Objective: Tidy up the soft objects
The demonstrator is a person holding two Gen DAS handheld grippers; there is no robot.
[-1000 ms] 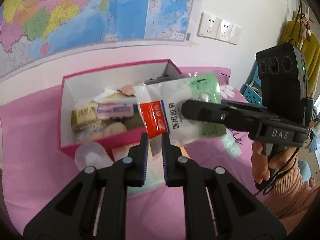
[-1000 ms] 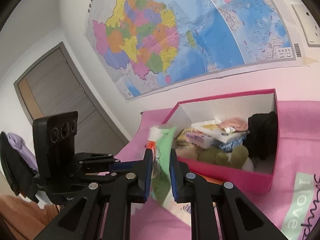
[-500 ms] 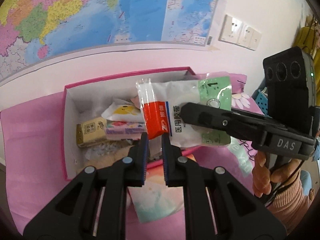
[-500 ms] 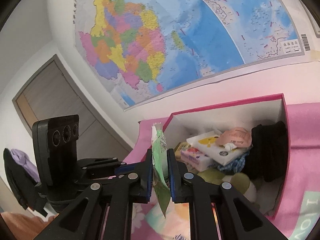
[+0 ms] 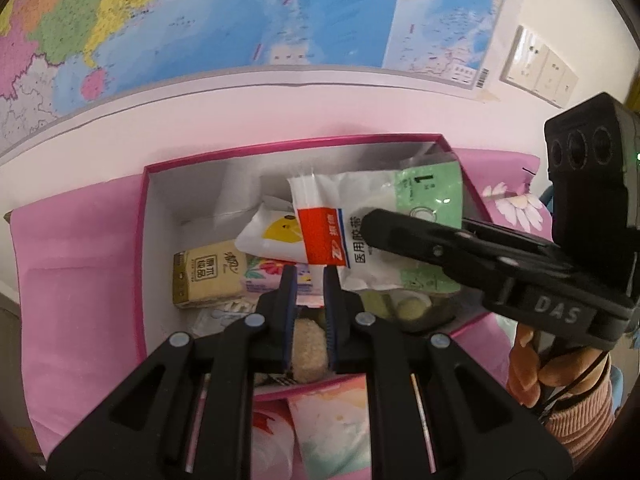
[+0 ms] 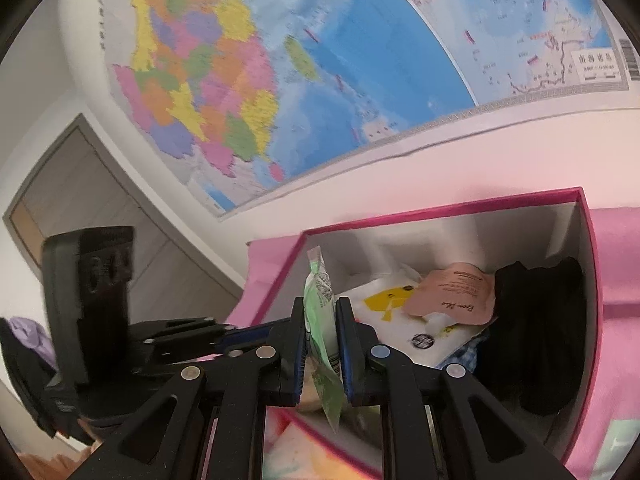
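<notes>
A white and green plastic packet [image 5: 360, 192] with a red label hangs over the pink-rimmed box [image 5: 280, 146]. My right gripper [image 5: 372, 226] comes in from the right and is shut on the packet [image 6: 318, 312], seen edge-on between its pads; the jaws are just starting to open. My left gripper [image 5: 308, 276] is shut, its tips right under the packet's lower edge; I cannot tell whether they pinch it. The box [image 6: 440, 204] holds a beige tissue pack [image 5: 208, 276], a white pouch with a yellow figure [image 6: 392, 304], a pink pouch [image 6: 452, 296], a black cloth [image 6: 536, 320] and plush pieces [image 5: 308, 344].
The box sits on a pink cloth [image 5: 80, 280] against a wall with a large map [image 5: 240, 12] and sockets [image 5: 540, 68]. A floral pouch [image 5: 328, 432] lies in front of the box. A hand in a pink sleeve [image 5: 560, 392] holds the right gripper. A door [image 6: 60, 188] stands far left.
Both grippers and the packet have moved forward from in front of the box to over its inside. The box now looks closer and more of its contents show.
</notes>
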